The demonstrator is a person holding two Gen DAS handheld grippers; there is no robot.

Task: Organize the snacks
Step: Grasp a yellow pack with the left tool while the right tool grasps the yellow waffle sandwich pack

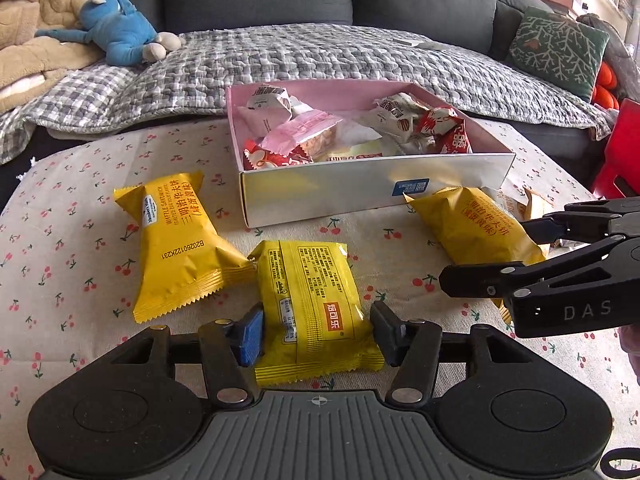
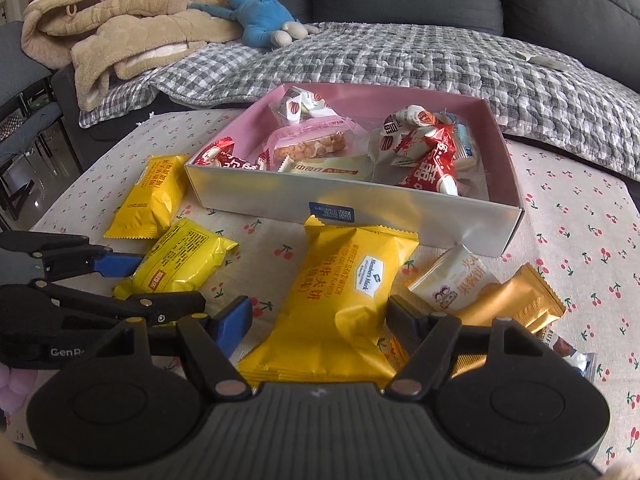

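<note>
An open box with a pink inside holds several wrapped snacks. Three yellow waffle packets lie on the cherry-print cloth in front of it. My left gripper is open, its fingers on either side of the middle yellow packet, which rests on the cloth. My right gripper is open around the right yellow packet, also on the cloth. The third yellow packet lies to the left. Each gripper shows in the other's view.
A white packet, a gold packet and a small wrapped sweet lie right of my right gripper. Behind the table is a grey sofa with a checked quilt, a blue plush toy, a beige blanket and a green cushion.
</note>
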